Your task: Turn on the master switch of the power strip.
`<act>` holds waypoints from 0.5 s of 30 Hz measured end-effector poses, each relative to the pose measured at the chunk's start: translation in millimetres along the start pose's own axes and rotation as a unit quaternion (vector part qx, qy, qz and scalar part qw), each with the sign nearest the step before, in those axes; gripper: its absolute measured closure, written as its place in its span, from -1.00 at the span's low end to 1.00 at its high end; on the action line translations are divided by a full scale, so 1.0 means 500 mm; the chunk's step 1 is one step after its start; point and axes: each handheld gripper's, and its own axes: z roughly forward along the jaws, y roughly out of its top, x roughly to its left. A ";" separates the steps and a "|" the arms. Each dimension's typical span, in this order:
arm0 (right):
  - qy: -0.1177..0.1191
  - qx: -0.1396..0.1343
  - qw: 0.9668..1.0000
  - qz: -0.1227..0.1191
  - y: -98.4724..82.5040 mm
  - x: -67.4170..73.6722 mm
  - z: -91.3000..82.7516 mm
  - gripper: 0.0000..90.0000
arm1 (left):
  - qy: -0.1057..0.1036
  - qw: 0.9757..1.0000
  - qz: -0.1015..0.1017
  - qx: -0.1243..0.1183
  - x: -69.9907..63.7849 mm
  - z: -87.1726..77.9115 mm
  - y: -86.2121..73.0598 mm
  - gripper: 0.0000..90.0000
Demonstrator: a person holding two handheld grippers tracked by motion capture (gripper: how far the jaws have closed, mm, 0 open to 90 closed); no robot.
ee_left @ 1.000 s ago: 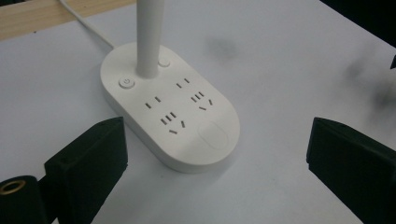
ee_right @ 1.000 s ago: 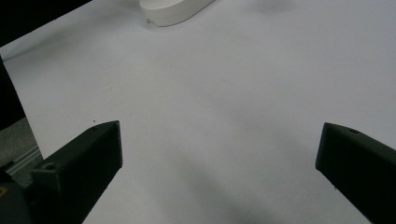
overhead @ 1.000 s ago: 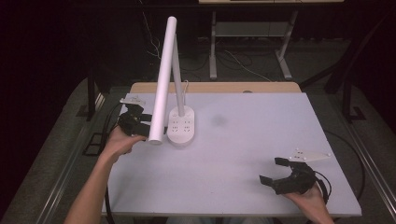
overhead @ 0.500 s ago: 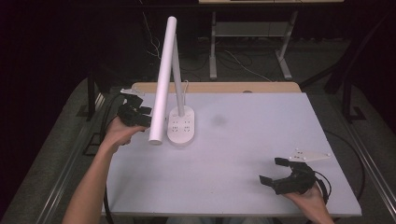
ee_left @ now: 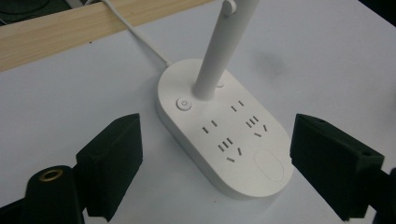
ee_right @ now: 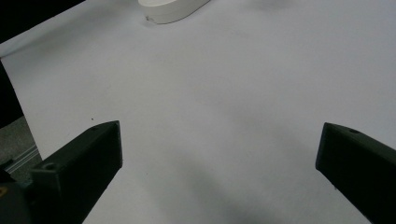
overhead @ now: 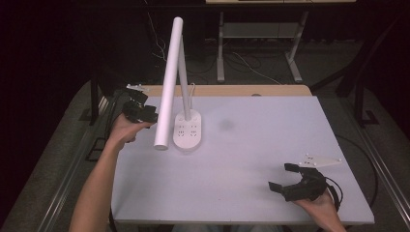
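Though its head is cropped out, lamp base [ee_left: 224,140] between the parted, narrowing left gripper [ee_left: 217,163]; right gripper [ee_right: 219,172] agape.

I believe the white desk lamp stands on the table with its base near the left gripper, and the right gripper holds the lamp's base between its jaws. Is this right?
Not quite. The right gripper holds nothing: in the right gripper view its jaws stand open over the bare table, far from the lamp's base. The high view shows the rest is right: the lamp stands near the left gripper.
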 end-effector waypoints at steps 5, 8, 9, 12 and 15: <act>0.001 0.000 1.000 -0.001 0.000 -0.001 0.000 -1.00 | 0.006 1.000 0.003 0.005 0.007 0.008 0.010 -0.58; 0.002 0.003 1.000 0.000 0.000 0.000 0.001 -1.00 | 0.015 1.000 0.002 0.002 0.007 0.012 0.014 -0.51; 0.002 0.003 1.000 0.000 0.000 0.000 0.001 -1.00 | 0.016 1.000 0.000 0.002 0.009 0.014 0.016 -0.50; 0.002 0.003 1.000 0.000 0.001 0.000 0.001 -1.00 | 0.023 1.000 -0.002 0.001 0.015 0.021 0.018 -0.43; 0.002 0.003 1.000 0.000 0.001 0.000 0.001 -1.00 | 0.023 1.000 -0.016 -0.006 0.023 0.027 0.018 -0.34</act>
